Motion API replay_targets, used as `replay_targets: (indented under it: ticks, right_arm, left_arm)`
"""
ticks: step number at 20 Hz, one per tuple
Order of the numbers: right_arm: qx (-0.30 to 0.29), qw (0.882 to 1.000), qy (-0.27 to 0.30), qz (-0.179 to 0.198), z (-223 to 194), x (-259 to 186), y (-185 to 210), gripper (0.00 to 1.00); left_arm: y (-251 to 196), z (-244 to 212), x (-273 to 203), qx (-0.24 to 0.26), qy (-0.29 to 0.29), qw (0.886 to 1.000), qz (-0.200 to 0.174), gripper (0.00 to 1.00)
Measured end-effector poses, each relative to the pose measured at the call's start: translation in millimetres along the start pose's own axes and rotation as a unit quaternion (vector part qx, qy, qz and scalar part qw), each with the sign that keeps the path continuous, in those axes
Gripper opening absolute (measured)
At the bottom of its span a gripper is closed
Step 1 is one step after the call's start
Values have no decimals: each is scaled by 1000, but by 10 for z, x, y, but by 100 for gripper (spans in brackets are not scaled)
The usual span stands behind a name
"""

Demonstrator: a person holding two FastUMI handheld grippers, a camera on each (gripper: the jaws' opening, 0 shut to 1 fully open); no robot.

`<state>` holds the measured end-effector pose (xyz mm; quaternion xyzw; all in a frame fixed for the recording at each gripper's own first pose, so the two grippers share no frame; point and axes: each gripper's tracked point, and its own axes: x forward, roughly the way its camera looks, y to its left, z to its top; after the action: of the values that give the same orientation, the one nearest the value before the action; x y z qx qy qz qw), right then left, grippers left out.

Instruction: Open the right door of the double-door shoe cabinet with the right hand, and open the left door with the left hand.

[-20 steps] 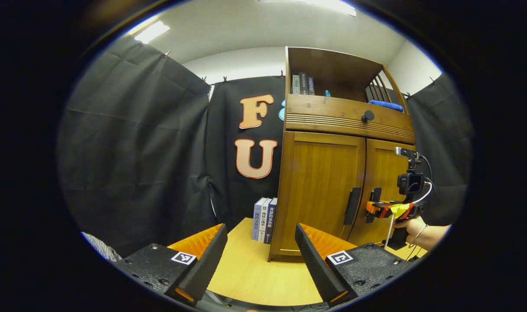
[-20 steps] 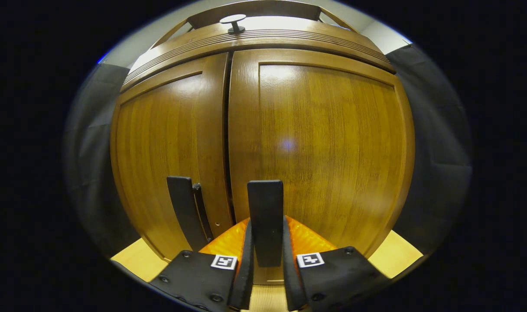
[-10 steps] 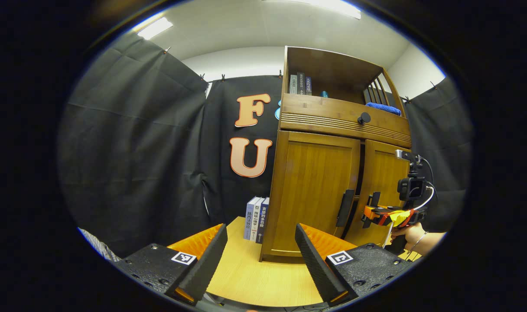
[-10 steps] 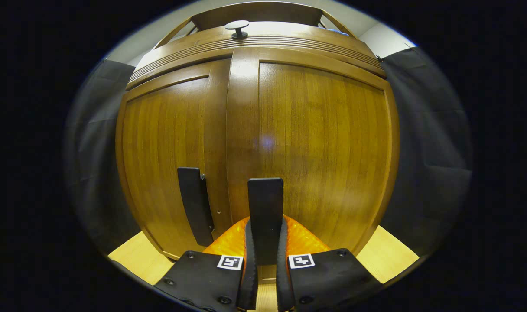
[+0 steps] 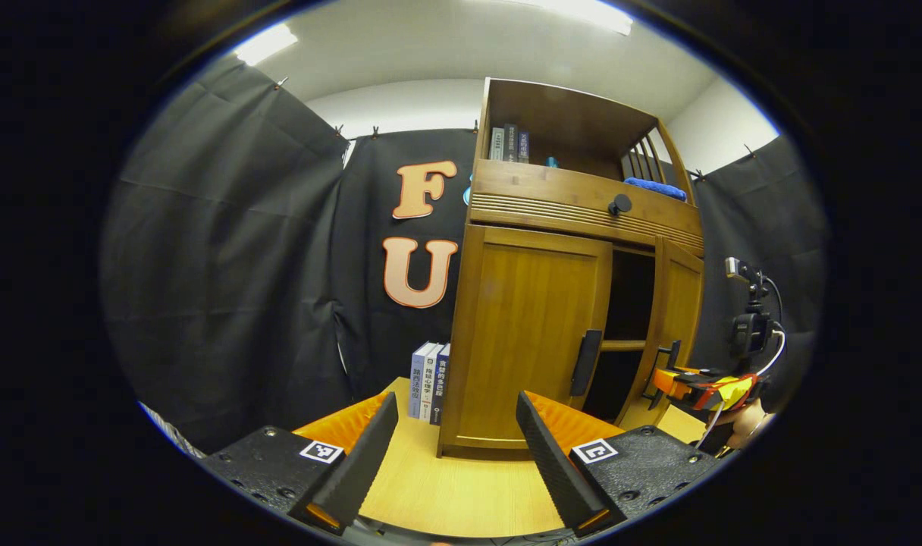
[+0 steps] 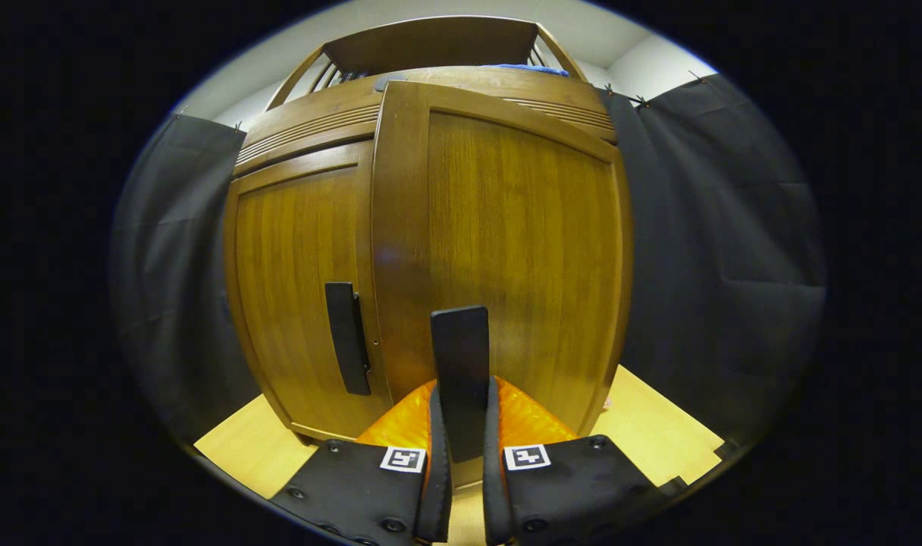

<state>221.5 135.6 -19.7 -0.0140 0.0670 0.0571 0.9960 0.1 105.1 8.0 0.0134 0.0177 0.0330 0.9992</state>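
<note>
The cabinet (image 5: 567,303) stands on the tabletop (image 5: 461,493), at about 1 o'clock in the left gripper view. The right hand-held gripper (image 6: 461,425) is pinching the right door's handle (image 6: 461,356), both fingers pressed on its sides. The right door (image 6: 506,258) stands partly swung out, with a dark gap beside it in the left gripper view. The left hand-held gripper (image 5: 457,440) is spread wide and holds nothing, well apart from the left door (image 5: 529,334), which is shut, its handle (image 5: 585,362) at about 2 o'clock.

Risk: the fingers could slide off the smooth handle if the pull leaves the door's arc. The light cabinet might also drag on the tabletop toward the books (image 5: 428,381).

Compared with a second ago, the right door has come from shut to partly open, and the cabinet has drifted leftward in the left gripper view.
</note>
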Motion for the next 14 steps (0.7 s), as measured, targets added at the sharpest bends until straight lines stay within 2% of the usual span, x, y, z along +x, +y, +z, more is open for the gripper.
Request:
replay_targets:
  ticks: [2,3,5,6,10,13,14]
  right_arm:
    - [1,1000,-1,-4,-3,-16,-24,21]
    - [2,1000,-1,-7,-5,-33,-33,25]
    - [3,1000,-1,-13,13,-39,-60,25]
    - [4,1000,-1,-16,18,-51,-77,24]
    - [5,1000,-6,-23,30,-108,-146,24]
    - [6,1000,-6,-29,7,-184,-203,24]
    - [4,999,-6,-31,4,-205,-222,28]
  left_arm:
    - [0,-4,24,3,-1,1000,-3,95]
    - [0,-4,29,2,-1,1000,-4,98]
    - [0,-9,36,1,0,1000,-5,95]
    - [2,-24,36,0,1,1000,-5,98]
    - [-36,-72,35,-3,7,1000,-8,92]
    - [-84,-110,41,-7,12,1000,-13,95]
    - [-99,-105,54,-7,11,1000,-15,92]
